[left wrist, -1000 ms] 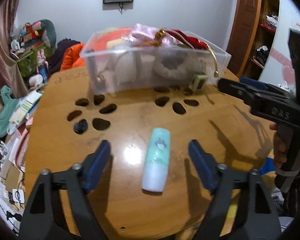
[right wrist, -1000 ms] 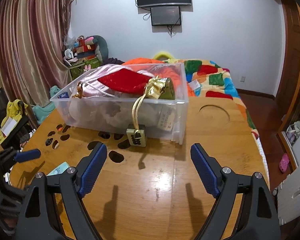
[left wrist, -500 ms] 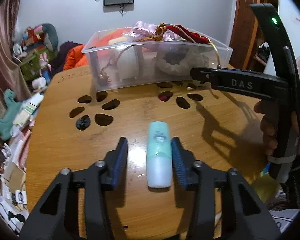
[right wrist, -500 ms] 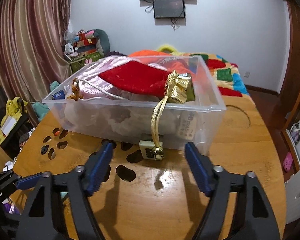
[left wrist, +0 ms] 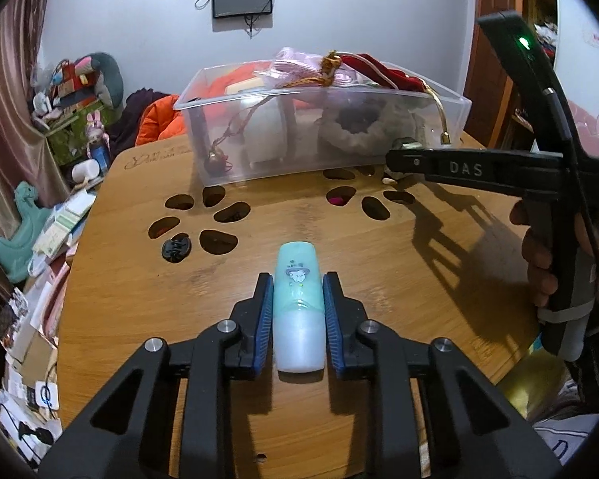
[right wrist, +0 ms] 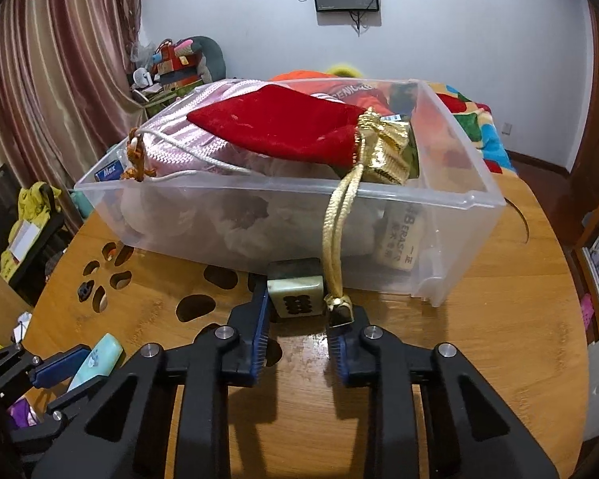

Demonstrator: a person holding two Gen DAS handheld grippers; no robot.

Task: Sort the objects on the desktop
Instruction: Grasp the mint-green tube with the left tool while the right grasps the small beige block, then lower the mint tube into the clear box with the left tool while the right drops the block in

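- Left gripper (left wrist: 297,311): its 2 blue pads have just been closing and now press both sides of the tube (left wrist: 298,303), a mint-and-white tube lying flat on the table (left wrist: 379,419), cap end pointing away.
- Right gripper (right wrist: 299,327): its jaws have just been closing too. The left pad lies against the left side of the tile (right wrist: 296,295), a green mahjong tile standing on the table. On the right side the gold cord (right wrist: 337,239) and its tip hang between tile and pad, so I cannot tell if that pad bears on the tile itself.
- From the left view, the right gripper (left wrist: 395,159) reaches in from the right, held by a hand (left wrist: 539,255).
- Paw-shaped cutouts (left wrist: 215,219) pierce the table just beyond the tube.
- The tile stands just in front of the bin (right wrist: 459,219), a clear plastic bin on the far part of the table.
- In the bin, a red pouch (right wrist: 275,123) lies on a pink bag (right wrist: 187,147); the gold cord runs from the pouch over the front wall.
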